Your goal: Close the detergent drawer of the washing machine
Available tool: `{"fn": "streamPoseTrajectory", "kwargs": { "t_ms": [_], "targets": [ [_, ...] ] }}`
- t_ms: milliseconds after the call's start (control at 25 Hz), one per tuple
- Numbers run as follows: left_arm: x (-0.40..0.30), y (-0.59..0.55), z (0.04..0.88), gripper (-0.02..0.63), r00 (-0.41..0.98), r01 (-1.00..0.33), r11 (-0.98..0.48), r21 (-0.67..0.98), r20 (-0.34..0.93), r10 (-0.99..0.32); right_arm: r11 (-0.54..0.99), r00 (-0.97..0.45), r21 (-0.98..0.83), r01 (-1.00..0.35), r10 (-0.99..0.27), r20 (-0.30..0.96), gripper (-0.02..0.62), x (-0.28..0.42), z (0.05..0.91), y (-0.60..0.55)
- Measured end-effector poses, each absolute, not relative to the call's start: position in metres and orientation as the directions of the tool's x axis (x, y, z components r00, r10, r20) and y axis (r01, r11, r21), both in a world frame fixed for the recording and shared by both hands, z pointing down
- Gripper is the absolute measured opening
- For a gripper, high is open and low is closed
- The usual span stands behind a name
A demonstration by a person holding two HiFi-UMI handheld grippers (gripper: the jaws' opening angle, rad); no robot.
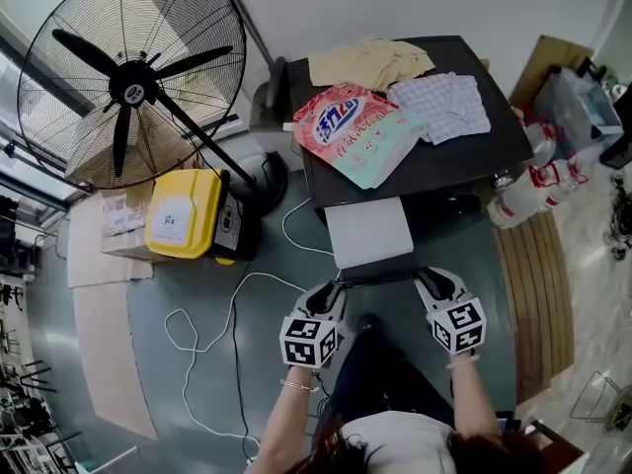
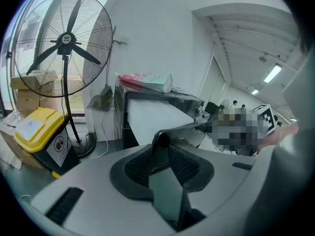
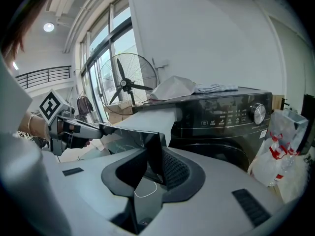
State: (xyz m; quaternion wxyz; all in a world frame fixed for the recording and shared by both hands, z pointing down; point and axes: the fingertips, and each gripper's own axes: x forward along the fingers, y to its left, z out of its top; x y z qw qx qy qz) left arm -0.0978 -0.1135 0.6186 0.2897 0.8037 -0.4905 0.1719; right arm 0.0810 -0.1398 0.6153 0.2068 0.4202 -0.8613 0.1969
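Head view: drawer (image 1: 367, 230) stands pulled out of washer (image 1: 425, 166).
Left gripper (image 2: 162, 154): clamped on drawer front's left end.
Right gripper (image 3: 152, 161): clamped on its right end.
Risk: an uneven push likely skews and jams drawer; pads may slip off.

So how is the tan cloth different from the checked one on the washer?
The tan cloth is plain, while the checked cloth has a grid of fine lines. The tan cloth is rumpled at the back edge of the washer, and the checked cloth lies flatter and nearer the front. Both rest on the washer's top, next to the detergent bag.
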Motion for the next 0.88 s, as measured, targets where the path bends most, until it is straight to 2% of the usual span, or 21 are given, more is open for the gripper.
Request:
{"fn": "streamPoseTrajectory", "kwargs": {
  "t_ms": [880],
  "targets": [
    [-0.106, -0.149, 0.617, 0.112, 0.472, -0.882, -0.364, 0.3, 0.555, -0.685, 0.524, -0.532, -0.178, -0.833, -0.671, 0.516, 0.112, 0.074, 0.615, -0.174]
  ]
}}
